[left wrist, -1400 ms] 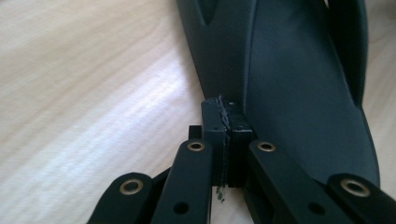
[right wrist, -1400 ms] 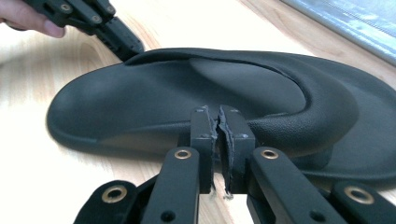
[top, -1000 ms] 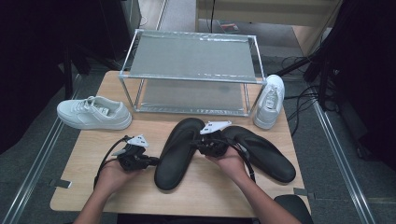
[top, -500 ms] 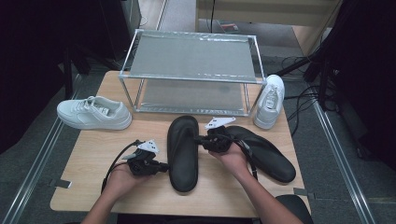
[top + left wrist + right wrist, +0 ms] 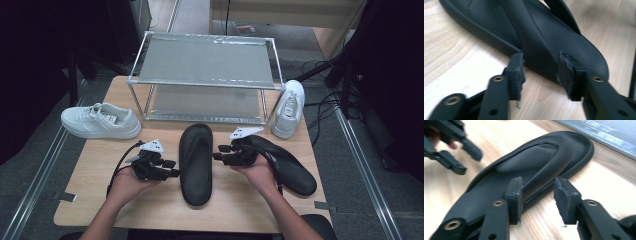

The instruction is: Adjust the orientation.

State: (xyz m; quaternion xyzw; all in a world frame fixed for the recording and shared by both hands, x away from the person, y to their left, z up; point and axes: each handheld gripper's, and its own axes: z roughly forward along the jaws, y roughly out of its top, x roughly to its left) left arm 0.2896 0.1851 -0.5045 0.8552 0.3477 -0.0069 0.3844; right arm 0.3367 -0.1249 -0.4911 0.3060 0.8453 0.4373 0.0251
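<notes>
A black flip-flop (image 5: 195, 162) lies flat in the middle of the wooden table (image 5: 100, 200), toe toward the rack. My left gripper (image 5: 172, 168) sits at its left edge, and its jaws have just been opening. In the left gripper view the left gripper (image 5: 540, 72) stands open, with the flip-flop (image 5: 544, 37) just beyond the pads and nothing pressed. My right gripper (image 5: 217, 156) is at the flip-flop's right edge, also just opened. In the right gripper view the right gripper (image 5: 537, 197) gapes in front of the flip-flop's (image 5: 524, 177) rim without gripping it.
A second black flip-flop (image 5: 287, 165) lies slanted under my right hand. One white sneaker (image 5: 100, 121) stands at the left and another (image 5: 288, 107) at the right of a two-level metal rack (image 5: 205, 75) at the table's back. The left gripper (image 5: 451, 145) shows far off in the right gripper view.
The middle flip-flop has been turned from slanted to straight, toe toward the rack. Both grippers have opened and let go of its edges. The right hand has drawn slightly away.
</notes>
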